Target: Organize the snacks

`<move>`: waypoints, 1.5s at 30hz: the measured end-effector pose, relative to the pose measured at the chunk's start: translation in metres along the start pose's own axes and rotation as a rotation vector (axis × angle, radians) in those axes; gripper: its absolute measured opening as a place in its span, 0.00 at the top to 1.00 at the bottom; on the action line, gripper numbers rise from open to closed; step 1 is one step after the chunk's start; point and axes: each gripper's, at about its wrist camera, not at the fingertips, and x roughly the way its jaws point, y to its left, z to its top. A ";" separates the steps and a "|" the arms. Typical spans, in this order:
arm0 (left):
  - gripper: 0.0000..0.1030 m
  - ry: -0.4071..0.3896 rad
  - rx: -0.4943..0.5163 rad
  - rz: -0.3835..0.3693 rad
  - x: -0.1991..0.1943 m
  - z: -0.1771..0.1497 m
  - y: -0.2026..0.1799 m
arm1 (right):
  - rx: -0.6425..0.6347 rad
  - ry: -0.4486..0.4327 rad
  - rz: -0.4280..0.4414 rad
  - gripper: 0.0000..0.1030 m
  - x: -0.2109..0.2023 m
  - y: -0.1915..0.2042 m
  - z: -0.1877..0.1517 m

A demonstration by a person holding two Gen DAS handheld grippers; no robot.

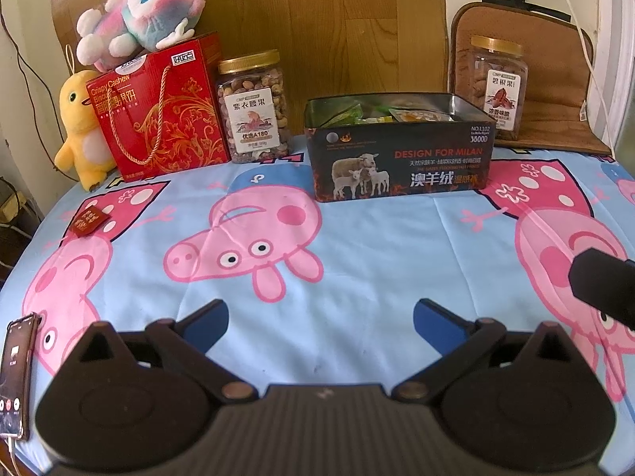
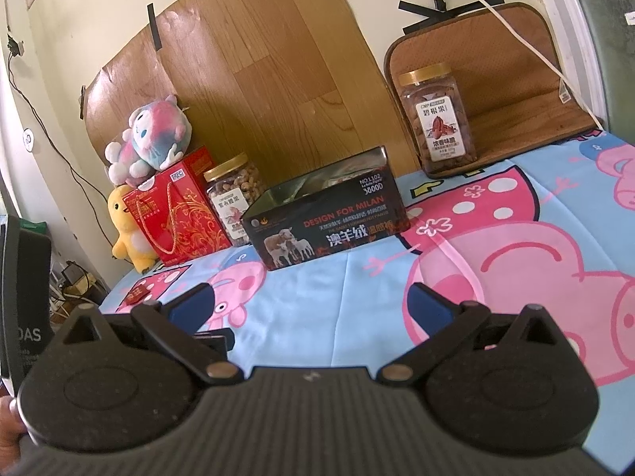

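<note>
From my left wrist camera, my left gripper [image 1: 320,317] hangs spread wide with nothing between its blue-padded fingers [image 1: 434,323], low over the cartoon-pig tablecloth [image 1: 357,261]. Straight ahead stands the black tin box [image 1: 401,158], lid off, with snack packets [image 1: 381,115] showing inside over the rim. Left of it, against the wooden board [image 1: 317,39], is a clear jar of cashews [image 1: 253,107] with a gold lid, touching or just beside the red gift box [image 1: 158,107]. A pink plush toy [image 1: 139,12] lies on top of the red box and a yellow plush duck [image 1: 81,127] stands at its left. At the far right a second jar of pecans [image 1: 498,87] stands on a brown mat [image 1: 555,79]. One small red snack packet [image 1: 89,218] lies alone on the cloth at left, well apart from the tin. A phone [image 1: 16,373] rests at the table's near-left edge. A dark part of my other gripper enters at the right edge.

From my right wrist camera, my right gripper [image 2: 313,303] is likewise released and empty, above the cloth. The tin box [image 2: 325,222] sits ahead, its contents hard to make out from here. The small red packet [image 2: 137,293] lies just past my left finger. A hand [image 2: 10,428] shows at the lower left edge.
</note>
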 end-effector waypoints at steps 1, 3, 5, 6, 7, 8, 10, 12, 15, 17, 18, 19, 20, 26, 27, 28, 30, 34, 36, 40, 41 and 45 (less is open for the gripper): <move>0.00 0.000 0.000 0.000 0.000 0.000 0.000 | 0.000 0.000 0.000 0.00 0.000 0.000 0.000; 0.00 0.001 -0.001 0.001 0.000 0.000 0.000 | 0.002 0.000 0.000 0.00 0.000 0.000 0.000; 0.00 0.003 -0.002 0.001 0.000 0.000 0.000 | 0.005 0.001 0.000 0.00 0.000 -0.001 0.000; 0.00 0.003 -0.003 0.002 0.000 0.000 -0.001 | 0.006 0.002 0.000 0.00 0.000 -0.001 0.000; 0.00 0.003 -0.004 0.004 0.000 0.000 -0.001 | 0.006 0.002 -0.001 0.00 0.000 -0.001 0.000; 0.00 0.004 -0.005 0.005 0.000 0.000 -0.001 | 0.007 0.003 -0.001 0.00 0.000 -0.001 0.000; 0.00 0.003 -0.009 0.010 0.000 0.000 0.000 | 0.010 0.005 0.001 0.00 0.000 -0.002 0.000; 0.00 0.003 -0.011 0.012 0.000 -0.001 0.000 | 0.011 0.004 0.002 0.00 -0.001 -0.002 0.000; 0.00 0.005 -0.010 0.012 0.000 -0.001 -0.001 | 0.014 0.003 0.003 0.00 -0.001 -0.002 -0.001; 0.00 0.005 -0.007 0.014 0.000 -0.001 -0.002 | 0.016 0.000 0.005 0.00 -0.002 -0.003 -0.001; 0.00 0.005 -0.007 0.015 0.000 -0.001 -0.003 | 0.016 -0.001 0.007 0.00 -0.002 -0.003 -0.001; 0.00 0.007 -0.008 0.015 0.000 -0.002 -0.003 | 0.017 -0.002 0.007 0.00 -0.002 -0.003 -0.002; 0.00 0.008 -0.009 0.015 0.000 -0.001 -0.003 | 0.019 -0.002 0.007 0.00 -0.002 -0.004 -0.002; 0.00 0.018 -0.007 0.018 0.003 -0.002 -0.005 | 0.033 0.001 0.007 0.00 -0.003 -0.008 -0.002; 0.00 0.020 -0.007 0.018 0.003 -0.002 -0.005 | 0.035 0.002 0.007 0.00 -0.003 -0.008 -0.002; 0.00 0.021 -0.006 0.017 0.003 -0.002 -0.006 | 0.036 0.002 0.007 0.00 -0.003 -0.009 -0.003; 0.00 0.024 -0.004 0.019 0.004 -0.002 -0.007 | 0.038 0.006 0.007 0.00 -0.002 -0.010 -0.003; 0.00 0.033 -0.008 0.014 0.005 -0.003 -0.008 | 0.033 0.014 -0.003 0.00 -0.001 -0.011 -0.004; 0.00 0.036 -0.013 0.012 0.005 -0.003 -0.007 | 0.029 0.026 -0.012 0.00 0.001 -0.011 -0.005; 0.00 0.033 -0.021 0.012 0.005 -0.002 -0.004 | 0.033 0.049 -0.018 0.00 0.004 -0.012 -0.007; 0.00 0.034 -0.020 0.013 0.006 -0.002 -0.004 | 0.031 0.053 -0.021 0.00 0.005 -0.012 -0.007; 0.00 0.039 -0.020 0.015 0.006 -0.003 -0.005 | 0.032 0.059 -0.028 0.00 0.006 -0.013 -0.008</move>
